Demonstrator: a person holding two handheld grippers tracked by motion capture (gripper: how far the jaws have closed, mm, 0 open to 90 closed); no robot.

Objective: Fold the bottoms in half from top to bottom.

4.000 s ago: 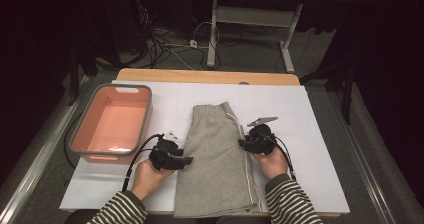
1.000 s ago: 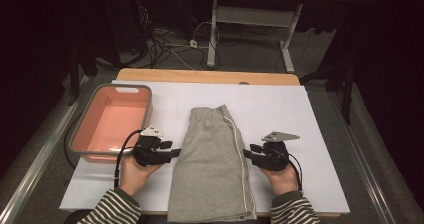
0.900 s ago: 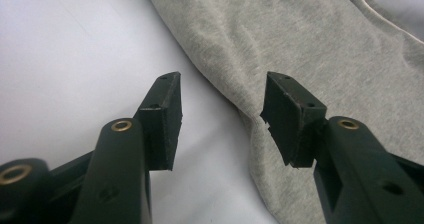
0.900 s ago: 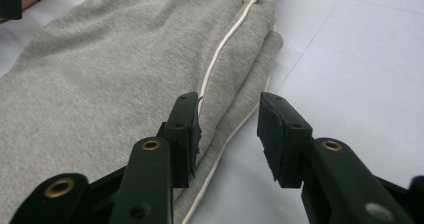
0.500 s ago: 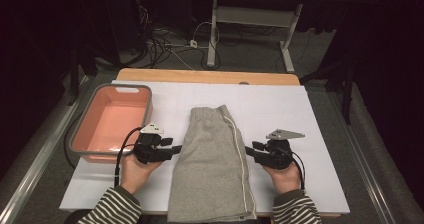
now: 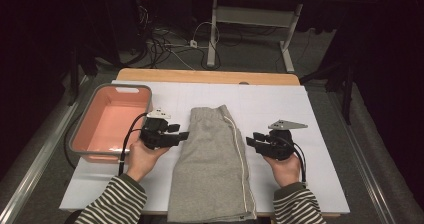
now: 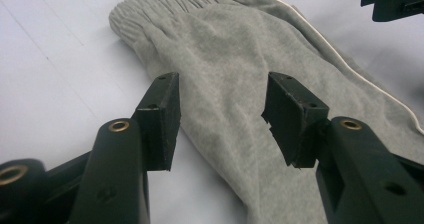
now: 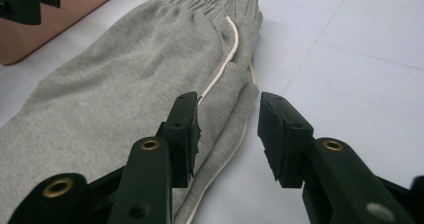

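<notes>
The grey trousers lie folded lengthwise into one long strip down the middle of the white table, waistband at the far end and cuffs hanging just over the near edge, with the white side stripe running along the right side. Four seconds ago both hands were pressed in against the cloth at its middle; since then they have drawn apart, and now the left tongs hang just at the strip's left edge while the right tongs stand a little off its right edge, both pointing inward. Each pair stands part-open with nothing between the pads: the left gripper view shows bare cloth past the gap, the right gripper view the striped seam and table. The lengthwise fold looks finished and released, so the next move is likely a cross fold, or a lift toward the pink tub at the left.
</notes>
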